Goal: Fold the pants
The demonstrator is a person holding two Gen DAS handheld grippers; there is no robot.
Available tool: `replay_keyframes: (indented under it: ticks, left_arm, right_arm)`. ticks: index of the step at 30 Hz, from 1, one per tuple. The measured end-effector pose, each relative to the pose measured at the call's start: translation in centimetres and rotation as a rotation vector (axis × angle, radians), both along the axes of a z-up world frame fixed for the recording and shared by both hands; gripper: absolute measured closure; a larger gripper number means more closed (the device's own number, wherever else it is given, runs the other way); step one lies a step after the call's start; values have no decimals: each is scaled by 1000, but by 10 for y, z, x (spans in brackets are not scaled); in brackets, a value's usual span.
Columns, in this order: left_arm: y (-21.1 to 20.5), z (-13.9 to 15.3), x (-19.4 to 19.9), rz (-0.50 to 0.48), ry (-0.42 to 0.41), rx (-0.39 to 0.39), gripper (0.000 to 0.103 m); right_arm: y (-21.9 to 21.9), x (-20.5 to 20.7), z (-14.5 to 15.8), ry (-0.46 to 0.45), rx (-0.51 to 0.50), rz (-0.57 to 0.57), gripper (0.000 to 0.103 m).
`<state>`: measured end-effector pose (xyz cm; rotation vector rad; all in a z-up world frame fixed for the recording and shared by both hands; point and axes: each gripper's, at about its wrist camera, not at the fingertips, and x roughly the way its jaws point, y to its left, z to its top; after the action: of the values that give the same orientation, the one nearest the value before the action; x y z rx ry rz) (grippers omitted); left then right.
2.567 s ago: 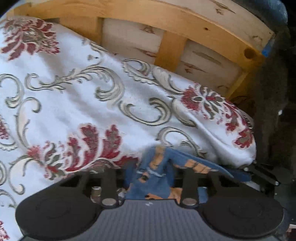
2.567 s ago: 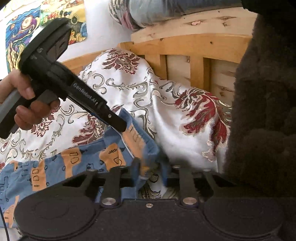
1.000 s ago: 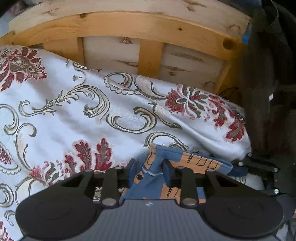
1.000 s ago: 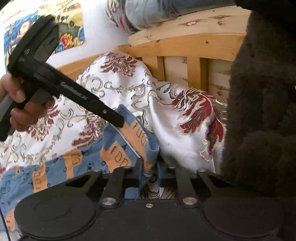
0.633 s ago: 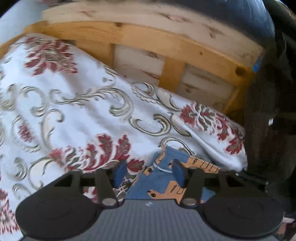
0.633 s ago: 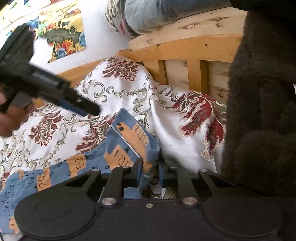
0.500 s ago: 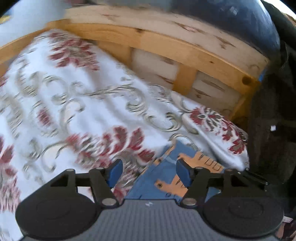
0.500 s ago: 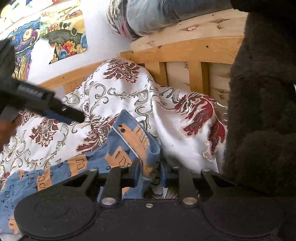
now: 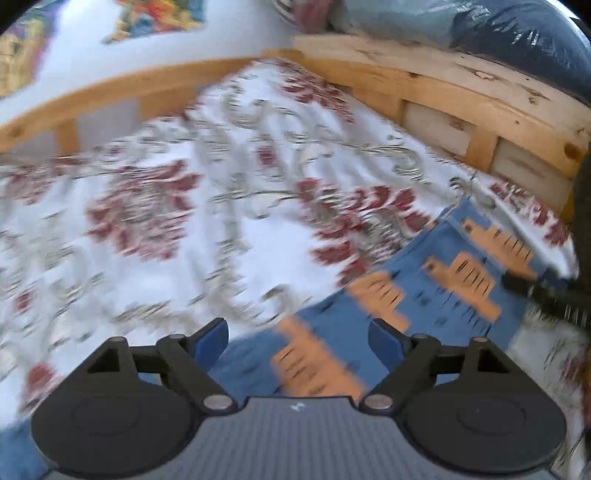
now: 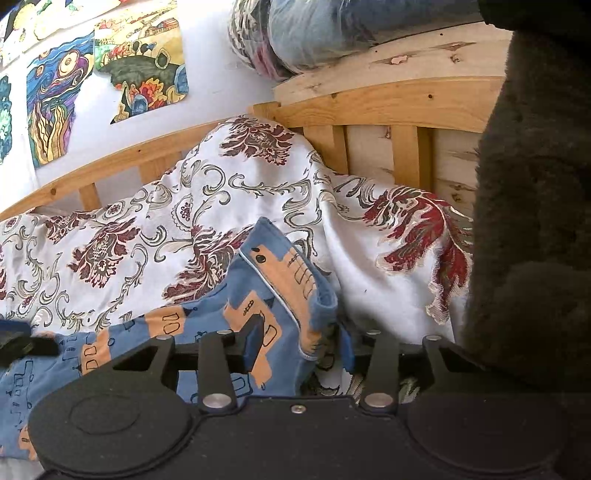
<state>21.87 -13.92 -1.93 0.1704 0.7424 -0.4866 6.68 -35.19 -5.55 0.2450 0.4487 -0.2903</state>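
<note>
Most of both views is taken up by the bed's floral spread (image 10: 155,236), white with red and grey scrollwork, bounded at the back and right by a slatted wooden bed frame (image 10: 388,99). A dark fleecy mass (image 10: 535,206) fills the right edge of the right wrist view, and bagged bundles (image 10: 332,33) sit on top of the frame.

On the spread, running toward its back right corner, lie the pants (image 10: 207,328), blue with orange blocks. They look stretched out lengthwise, with their far end turned up in a loose cuff-like lip near the frame.

The right gripper (image 10: 301,343) has its jaws parted around that raised end; cloth sits between them, but the pads do not appear to press it, so I read it as released or nearly so. The left gripper (image 9: 297,339) hangs spread wide over the middle of the pants, holding nothing; its view is badly blurred.

No finished fold shows anywhere I can see. Judging from this, the garment is laid out and the folding proper, halving and then shortening it, is all left to do.
</note>
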Motion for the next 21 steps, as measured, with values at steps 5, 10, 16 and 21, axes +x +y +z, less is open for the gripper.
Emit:
replay_keyframes:
  ticks: [5, 10, 16, 21]
  left_arm:
    - [69, -2, -35, 143, 4, -56, 16]
    - [90, -2, -25, 117, 35, -116, 14]
    - [26, 10, 21, -152, 34, -31, 11]
    - [-54, 33, 78, -331, 88, -46, 11]
  right_arm:
    - [4, 0, -1, -5, -11, 11, 49]
    - [8, 2, 1, 2, 4, -17, 43]
    - [8, 3, -4, -25, -9, -31, 44]
    - [4, 4, -7, -17, -23, -50, 65]
